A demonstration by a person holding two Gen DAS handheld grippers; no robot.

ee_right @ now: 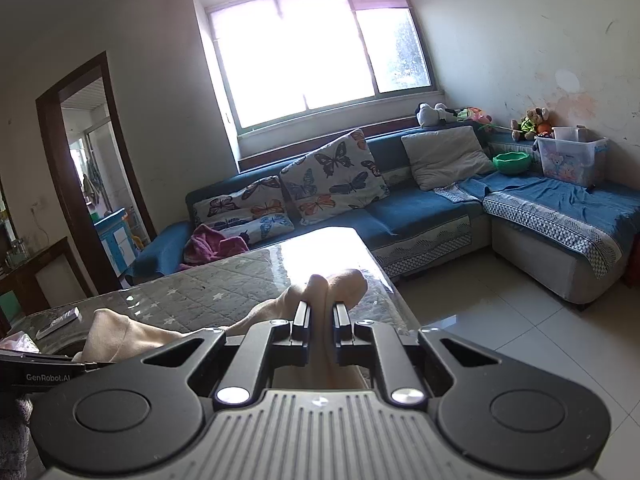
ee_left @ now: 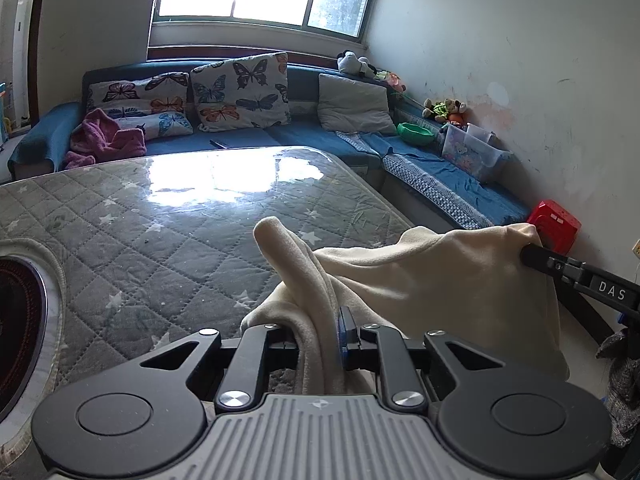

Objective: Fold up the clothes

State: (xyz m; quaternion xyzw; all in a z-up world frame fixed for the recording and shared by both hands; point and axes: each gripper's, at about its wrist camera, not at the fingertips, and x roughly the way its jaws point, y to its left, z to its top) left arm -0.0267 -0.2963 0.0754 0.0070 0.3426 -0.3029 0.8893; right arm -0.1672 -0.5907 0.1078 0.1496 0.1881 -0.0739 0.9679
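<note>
A cream fleece garment [ee_left: 420,276] hangs stretched between both grippers above the near edge of the table. My left gripper [ee_left: 320,332] is shut on one bunched edge of it. My right gripper [ee_right: 322,316] is shut on another edge, which sticks up between the fingers [ee_right: 300,316]. In the left wrist view the right gripper [ee_left: 532,254] shows at the right, pinching the cloth's corner. In the right wrist view the left gripper [ee_right: 40,364] shows at the lower left, with cream cloth [ee_right: 112,336] draped by it.
A table with a grey quilted star cover under glass [ee_left: 180,220] lies ahead. A blue corner sofa [ee_right: 420,216] with butterfly cushions, a pink garment [ee_left: 104,136] and a plastic bin [ee_left: 472,152] stands behind. A red stool [ee_left: 554,224] sits by the right wall. A remote [ee_right: 60,322] lies on the table.
</note>
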